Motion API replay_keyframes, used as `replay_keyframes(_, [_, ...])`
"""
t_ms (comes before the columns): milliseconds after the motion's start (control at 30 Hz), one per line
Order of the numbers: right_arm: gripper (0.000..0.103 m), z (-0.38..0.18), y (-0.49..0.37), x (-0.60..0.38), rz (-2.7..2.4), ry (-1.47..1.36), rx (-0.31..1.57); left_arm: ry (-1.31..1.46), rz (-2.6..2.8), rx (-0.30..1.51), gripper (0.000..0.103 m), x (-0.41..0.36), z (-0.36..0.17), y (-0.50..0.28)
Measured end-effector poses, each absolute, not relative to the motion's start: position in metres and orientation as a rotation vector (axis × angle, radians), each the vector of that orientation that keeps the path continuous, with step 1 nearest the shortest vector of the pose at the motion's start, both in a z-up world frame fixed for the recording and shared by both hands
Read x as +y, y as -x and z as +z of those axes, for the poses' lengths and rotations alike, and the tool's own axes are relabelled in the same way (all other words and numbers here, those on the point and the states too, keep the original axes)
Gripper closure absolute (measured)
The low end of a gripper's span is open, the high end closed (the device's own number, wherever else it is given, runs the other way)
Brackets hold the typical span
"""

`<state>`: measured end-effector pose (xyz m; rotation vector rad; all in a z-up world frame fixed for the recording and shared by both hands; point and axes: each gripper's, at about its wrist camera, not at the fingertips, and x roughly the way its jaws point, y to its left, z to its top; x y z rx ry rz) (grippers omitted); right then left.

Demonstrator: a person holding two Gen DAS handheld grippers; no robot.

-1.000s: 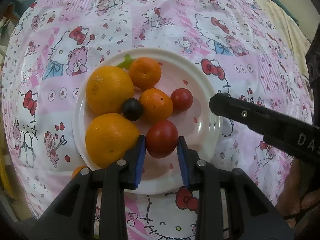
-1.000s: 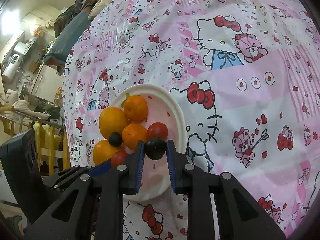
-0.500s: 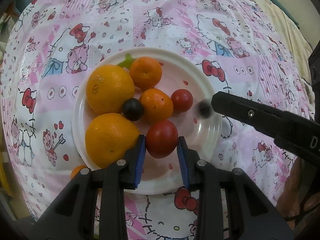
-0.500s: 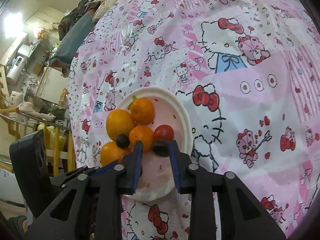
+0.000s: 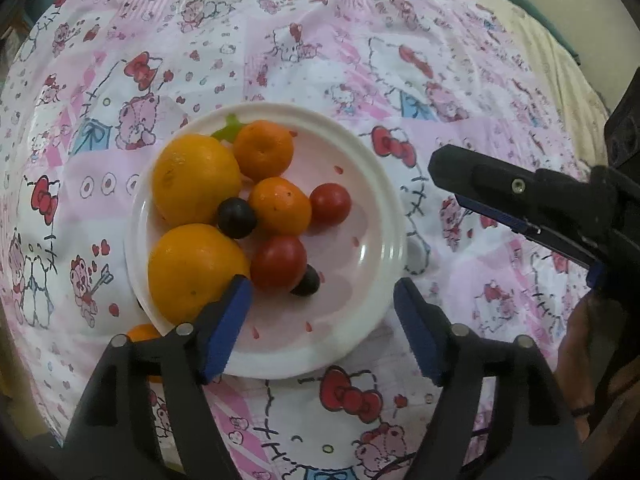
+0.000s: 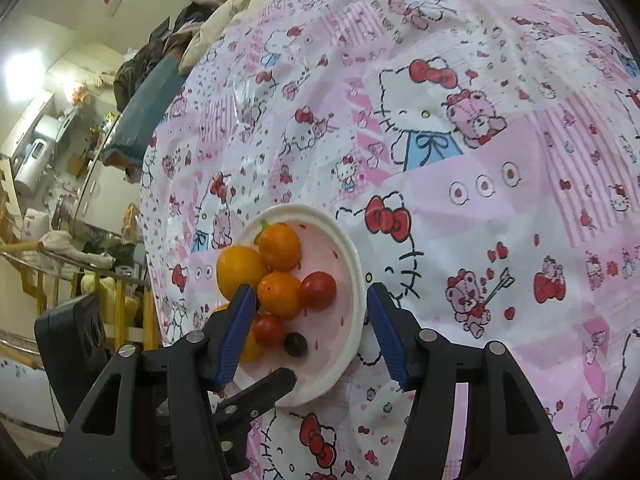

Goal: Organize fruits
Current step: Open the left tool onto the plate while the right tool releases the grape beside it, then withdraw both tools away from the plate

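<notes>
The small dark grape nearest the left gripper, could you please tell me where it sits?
In the left wrist view, the small dark round grape lies on the white round plate, against the lower right side of the nearer red tomato.

warm dim light, fisheye-warped edges

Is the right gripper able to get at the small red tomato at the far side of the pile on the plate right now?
Probably yes. The right gripper, jaws opening and empty, hangs above the plate. The small red tomato lies on the pile's outer side, beside a mandarin, with bare plate on its other side.
</notes>
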<state>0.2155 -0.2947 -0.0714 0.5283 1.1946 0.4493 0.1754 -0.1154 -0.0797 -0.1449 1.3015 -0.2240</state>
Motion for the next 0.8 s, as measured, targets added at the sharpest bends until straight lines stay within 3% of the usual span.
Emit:
replay_keyframes(67, [0.041, -0.066, -0.215, -0.297, 0.445, -0.530, 1.177, 0.152, -0.230, 1.284, 0.019, -0.113, -0.073, -0.172])
replay_keyframes(167, [0.040, -0.060, -0.213, -0.296, 0.447, -0.536, 1.162, 0.154, -0.218, 1.261, 0.016, -0.109, -0.065, -0.169])
replay_keyframes(467, [0.030, -0.048, -0.198, -0.293, 0.442, -0.528, 1.136, 0.209, -0.165, 1.241, 0.016, -0.081, -0.046, -0.165])
replay_keyframes(800, [0.028, -0.035, -0.173, -0.287, 0.447, -0.489, 1.124, 0.154, -0.100, 1.205, 0.016, -0.049, -0.029, -0.139])
